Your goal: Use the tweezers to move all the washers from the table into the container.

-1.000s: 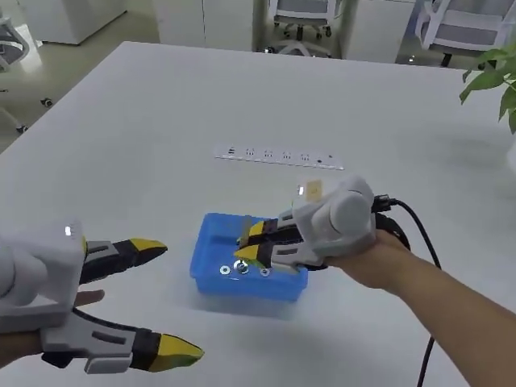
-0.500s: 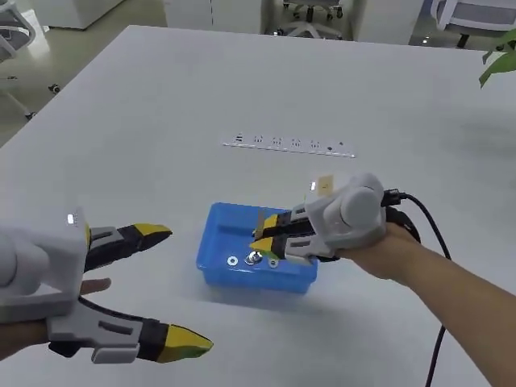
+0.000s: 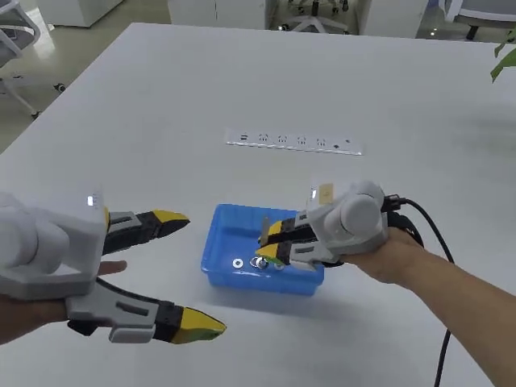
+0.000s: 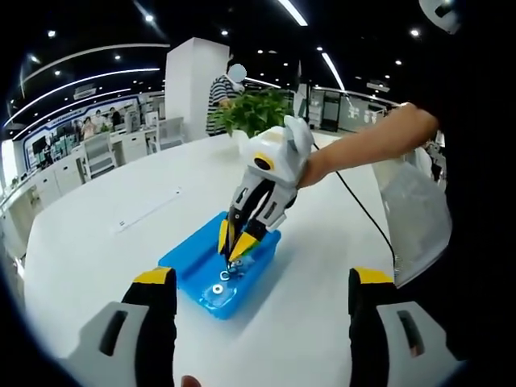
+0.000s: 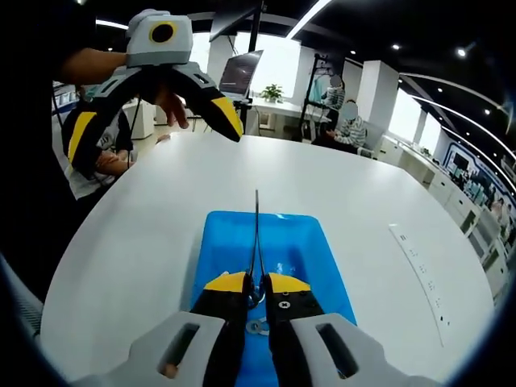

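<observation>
Several washers [image 3: 238,263] lie on the floor of the blue container [image 3: 219,219], toward its near edge. The tweezers [image 5: 256,234] extend along the container's length above its floor, clamped between the nearly closed jaws of the right gripper [image 3: 270,247], which is over the container's near right part. The left gripper [image 3: 197,272] is left of the container, jaws spread wide, holding nothing. The container rests on the white desk [image 3: 161,121]; a power strip [image 3: 294,143] lies beyond the container.
</observation>
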